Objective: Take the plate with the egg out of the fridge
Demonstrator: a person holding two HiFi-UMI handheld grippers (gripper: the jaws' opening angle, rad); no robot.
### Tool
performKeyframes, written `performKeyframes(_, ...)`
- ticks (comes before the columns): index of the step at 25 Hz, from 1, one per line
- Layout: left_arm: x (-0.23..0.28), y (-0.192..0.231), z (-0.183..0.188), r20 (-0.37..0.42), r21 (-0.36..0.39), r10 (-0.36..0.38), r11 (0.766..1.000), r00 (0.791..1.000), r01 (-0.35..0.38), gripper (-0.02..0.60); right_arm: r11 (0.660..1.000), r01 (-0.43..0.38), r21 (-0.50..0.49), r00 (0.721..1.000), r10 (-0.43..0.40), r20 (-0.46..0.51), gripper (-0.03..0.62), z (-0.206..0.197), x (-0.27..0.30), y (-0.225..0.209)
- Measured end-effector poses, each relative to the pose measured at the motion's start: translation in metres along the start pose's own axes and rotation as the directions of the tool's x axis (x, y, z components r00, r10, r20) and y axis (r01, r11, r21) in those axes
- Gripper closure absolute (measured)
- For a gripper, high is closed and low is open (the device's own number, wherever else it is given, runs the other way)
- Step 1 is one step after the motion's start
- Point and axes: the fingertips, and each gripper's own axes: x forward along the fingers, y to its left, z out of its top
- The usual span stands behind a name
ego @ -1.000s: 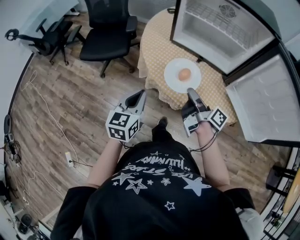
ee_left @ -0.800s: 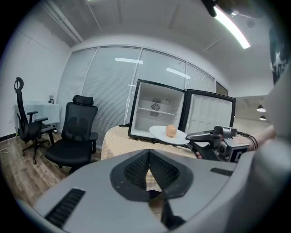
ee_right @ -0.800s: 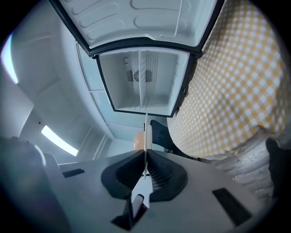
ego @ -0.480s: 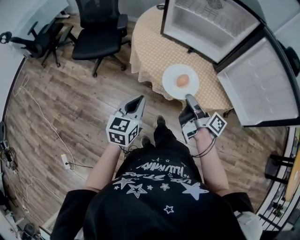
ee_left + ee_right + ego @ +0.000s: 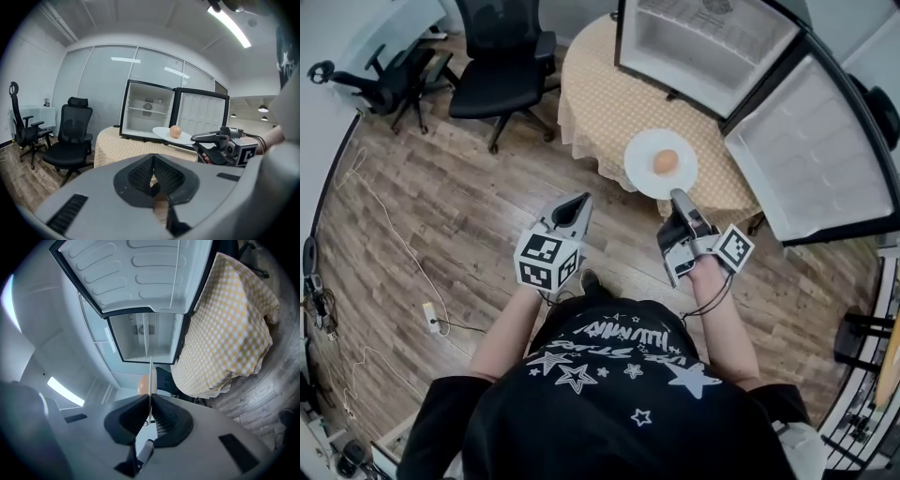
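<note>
A white plate [image 5: 649, 174] carrying a brown egg [image 5: 666, 161] hangs level over the near edge of the table, outside the fridge [image 5: 703, 42]. My right gripper [image 5: 678, 197] is shut on the plate's near rim. In the right gripper view the plate [image 5: 151, 373] runs edge-on between the pads of the right gripper [image 5: 149, 411], with the egg [image 5: 143, 385] to its left. My left gripper [image 5: 579, 202] hovers lower left of the plate, shut and empty. The left gripper view shows the plate [image 5: 161, 133], the egg [image 5: 175, 131] and the left gripper [image 5: 153, 177].
The small fridge stands empty on a round table with a yellow checked cloth [image 5: 600, 94], its door [image 5: 811, 155] swung wide to the right. A black office chair [image 5: 502, 66] stands left of the table on the wooden floor, another chair [image 5: 384, 80] farther left.
The plate with the egg has come back from the middle of the table, away from the fridge, to the table's near edge. Both grippers keep their grip states.
</note>
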Motion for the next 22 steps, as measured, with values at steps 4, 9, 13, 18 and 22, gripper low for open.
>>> performKeyframes(4,-0.006,-0.031,-0.005,0.008,-0.005,0.02,1.0,1.0,-0.02,0.578,1.0,-0.019,-0.015,0.999,0.018,-0.044,0.559,0.003,-0.026,0.007)
performKeyframes(9,-0.01,-0.076,-0.021,-0.004,0.0,0.036,0.999,0.999,-0.036,0.578,1.0,-0.017,-0.004,0.998,0.016,-0.062,0.559,0.01,-0.075,0.005)
performKeyframes(13,-0.019,-0.106,-0.028,-0.002,0.006,0.051,0.999,0.999,-0.051,0.578,1.0,-0.009,0.009,0.998,0.01,-0.067,0.559,0.015,-0.11,0.0)
performKeyframes(18,-0.032,-0.138,-0.035,0.01,0.003,0.071,0.997,0.997,-0.071,0.578,1.0,0.005,0.031,0.997,-0.003,-0.078,0.559,0.018,-0.143,-0.005)
performKeyframes(22,-0.04,-0.156,-0.037,0.026,-0.002,0.088,0.996,0.996,-0.088,0.578,1.0,-0.004,0.024,0.995,0.006,-0.097,0.559,0.017,-0.162,-0.001)
